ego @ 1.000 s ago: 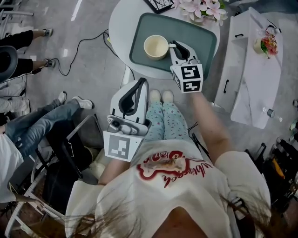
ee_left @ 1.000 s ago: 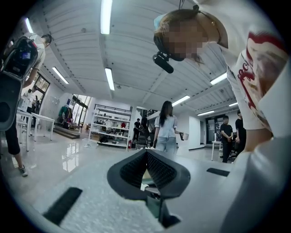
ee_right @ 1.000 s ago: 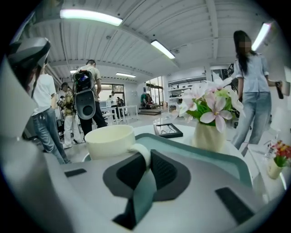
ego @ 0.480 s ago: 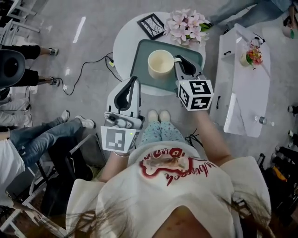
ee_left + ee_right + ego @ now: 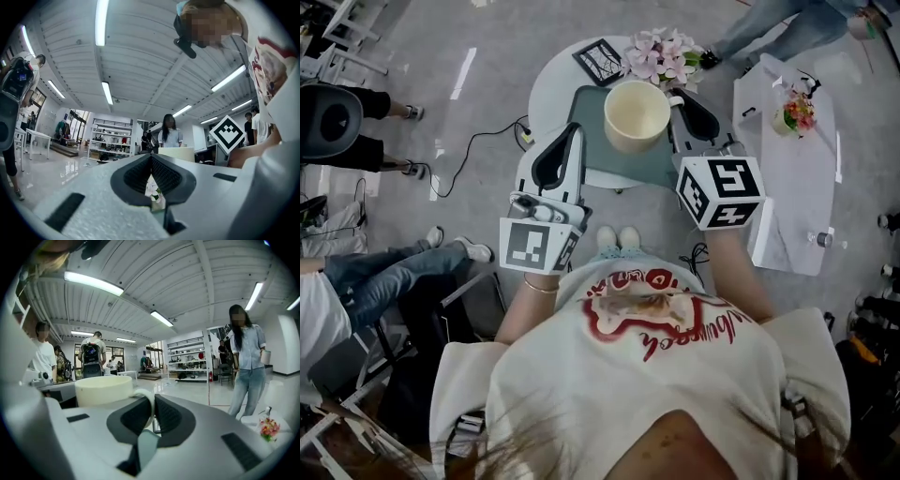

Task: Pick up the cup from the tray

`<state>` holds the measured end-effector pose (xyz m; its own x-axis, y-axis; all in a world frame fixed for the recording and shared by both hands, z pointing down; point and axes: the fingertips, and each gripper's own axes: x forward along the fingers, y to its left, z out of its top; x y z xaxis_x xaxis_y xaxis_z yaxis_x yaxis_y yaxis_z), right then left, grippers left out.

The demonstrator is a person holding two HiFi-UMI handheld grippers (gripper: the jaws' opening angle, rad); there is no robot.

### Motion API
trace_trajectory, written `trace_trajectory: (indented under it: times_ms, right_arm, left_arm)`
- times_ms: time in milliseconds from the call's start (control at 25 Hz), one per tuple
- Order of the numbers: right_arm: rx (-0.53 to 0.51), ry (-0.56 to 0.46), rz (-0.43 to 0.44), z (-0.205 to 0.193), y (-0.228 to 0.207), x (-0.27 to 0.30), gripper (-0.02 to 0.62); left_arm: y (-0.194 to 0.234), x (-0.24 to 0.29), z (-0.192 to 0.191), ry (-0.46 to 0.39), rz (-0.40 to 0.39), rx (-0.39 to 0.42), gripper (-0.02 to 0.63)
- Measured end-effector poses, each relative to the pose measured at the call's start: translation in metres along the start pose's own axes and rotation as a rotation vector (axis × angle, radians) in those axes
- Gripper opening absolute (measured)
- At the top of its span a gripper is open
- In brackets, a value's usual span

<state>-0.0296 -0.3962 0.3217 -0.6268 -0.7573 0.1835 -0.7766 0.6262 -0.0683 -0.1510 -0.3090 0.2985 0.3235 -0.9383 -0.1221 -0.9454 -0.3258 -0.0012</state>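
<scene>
A cream cup hangs in the air above the teal tray, held by its handle. My right gripper is shut on that handle; in the right gripper view the cup sits upright just left of the jaws. My left gripper is raised beside the tray's left edge, its jaws closed together with nothing in them. In the left gripper view the cup shows just beyond the jaws.
The tray lies on a small round white table with pink flowers and a black-framed object at its far side. A white cabinet stands to the right. Seated people and a cable are on the left.
The right gripper has lifted the cup off the tray toward the camera. The left gripper has risen and moved forward alongside the tray.
</scene>
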Motion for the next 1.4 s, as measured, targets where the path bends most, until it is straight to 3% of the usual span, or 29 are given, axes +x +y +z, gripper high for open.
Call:
trace_trajectory:
  times_ms: [520, 840, 1000, 1400]
  right_arm:
    - [0.033, -0.071, 0.085, 0.003, -0.003, -0.022, 0.040]
    - [0.025, -0.114, 0.104, 0.010, 0.031, -0.080, 0.040]
    - [0.017, -0.125, 0.081, -0.001, 0.055, -0.134, 0.040]
    - [0.040, -0.121, 0.023, -0.046, 0.150, -0.298, 0.040]
  left_arm:
    - [-0.019, -0.017, 0.012, -0.013, 0.070, 0.043, 0.012]
    - [-0.046, -0.063, 0.032, -0.059, 0.057, 0.047, 0.012]
    - [-0.077, -0.108, 0.040, -0.079, 0.037, 0.051, 0.012]
    - [-0.158, -0.278, 0.046, -0.056, 0.013, 0.038, 0.012]
